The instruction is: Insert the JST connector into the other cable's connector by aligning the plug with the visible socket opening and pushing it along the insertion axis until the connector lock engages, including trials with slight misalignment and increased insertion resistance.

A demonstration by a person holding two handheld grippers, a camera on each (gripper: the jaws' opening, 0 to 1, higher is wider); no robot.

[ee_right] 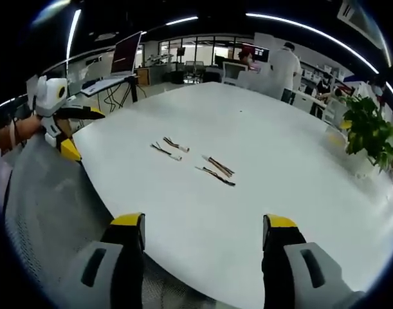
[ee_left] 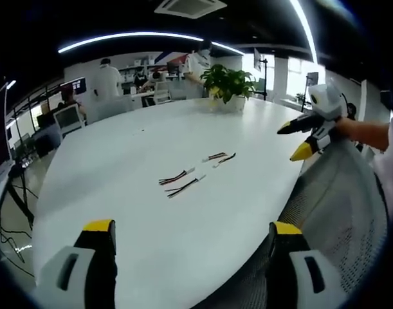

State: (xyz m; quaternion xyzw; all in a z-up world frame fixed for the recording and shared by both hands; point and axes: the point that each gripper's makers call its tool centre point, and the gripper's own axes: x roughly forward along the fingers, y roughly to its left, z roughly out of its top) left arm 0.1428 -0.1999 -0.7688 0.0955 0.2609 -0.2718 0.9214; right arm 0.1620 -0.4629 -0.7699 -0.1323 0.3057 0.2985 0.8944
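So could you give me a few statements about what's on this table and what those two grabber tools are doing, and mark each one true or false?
1. Both the left gripper and the right gripper are open and hold nothing. True.
2. The cables lie on the white table. True.
3. A cable is already clamped in the left gripper. False: all of them lie untouched on the table.
4. A potted plant stands on the table. True.
5. The table is black. False: it is white.
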